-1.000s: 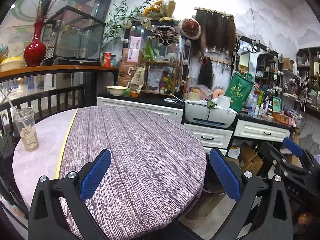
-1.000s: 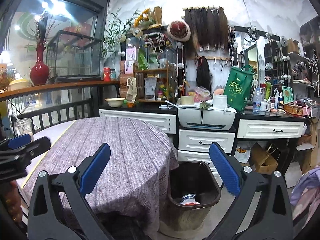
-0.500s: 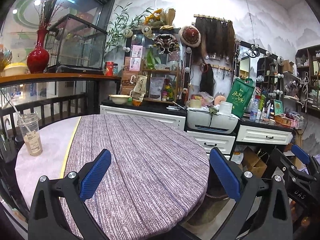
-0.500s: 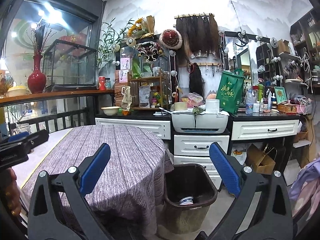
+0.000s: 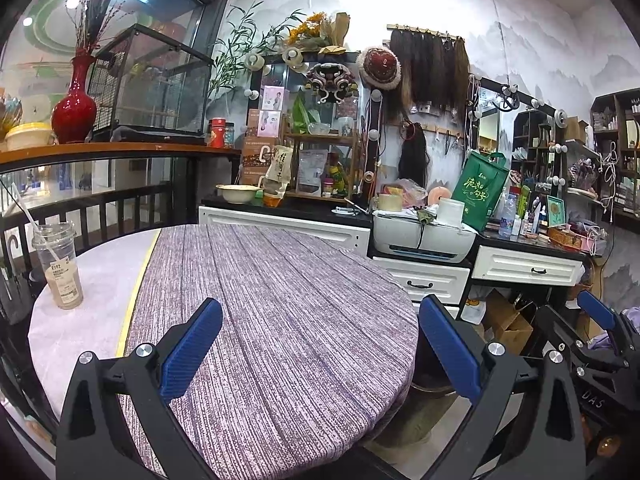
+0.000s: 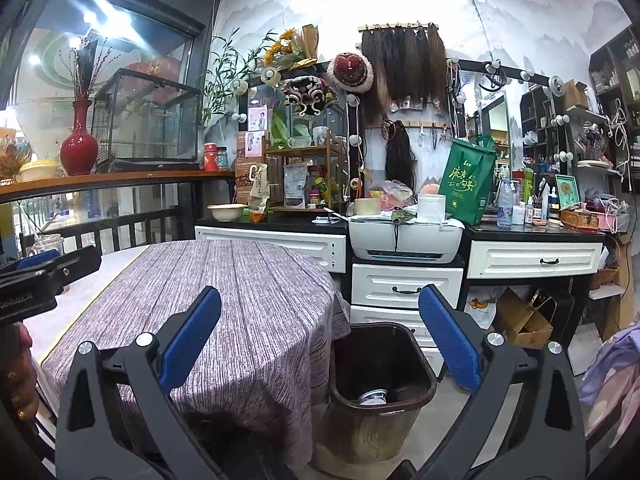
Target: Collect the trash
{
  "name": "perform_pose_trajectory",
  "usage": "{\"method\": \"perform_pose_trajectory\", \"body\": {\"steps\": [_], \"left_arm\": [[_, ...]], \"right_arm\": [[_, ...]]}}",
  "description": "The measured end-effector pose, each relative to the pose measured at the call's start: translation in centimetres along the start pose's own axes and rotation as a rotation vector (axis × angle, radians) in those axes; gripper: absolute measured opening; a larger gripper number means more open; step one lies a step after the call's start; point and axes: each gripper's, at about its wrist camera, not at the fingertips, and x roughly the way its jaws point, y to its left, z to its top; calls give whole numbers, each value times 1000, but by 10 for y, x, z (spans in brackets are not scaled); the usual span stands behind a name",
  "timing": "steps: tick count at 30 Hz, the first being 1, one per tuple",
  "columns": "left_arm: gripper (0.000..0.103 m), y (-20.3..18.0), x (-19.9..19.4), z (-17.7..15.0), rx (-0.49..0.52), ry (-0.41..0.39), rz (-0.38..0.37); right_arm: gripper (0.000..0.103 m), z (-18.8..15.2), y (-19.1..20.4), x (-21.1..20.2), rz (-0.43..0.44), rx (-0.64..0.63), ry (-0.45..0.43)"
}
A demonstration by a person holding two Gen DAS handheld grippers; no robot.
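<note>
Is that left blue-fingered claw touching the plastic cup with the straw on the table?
Apart. The left wrist view shows the left gripper open and empty, with bare tablecloth between its fingers and the plastic cup standing far off to the side.

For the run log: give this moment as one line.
left gripper open, empty | right gripper open, empty | cup on table | bin holds can

Woven purple cloth (image 5: 280,320) covers the round table, matt and ribbed; beside it a paler, smoother mat (image 5: 100,276). The drink cup (image 5: 58,268) is clear glossy plastic. The bin (image 6: 380,364) shows a dark shiny plastic rim over a wood-grain wall. Gripper pads (image 6: 191,336) are ribbed blue plastic on matt black arms with bright metal screws.
</note>
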Motion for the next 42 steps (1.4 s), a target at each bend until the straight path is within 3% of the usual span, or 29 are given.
{"method": "perform_pose_trajectory", "body": {"steps": [42], "left_arm": [[98,-3,0,-7,20,11,4]], "right_arm": [[97,-8,1,6,9,-4,23]]}}
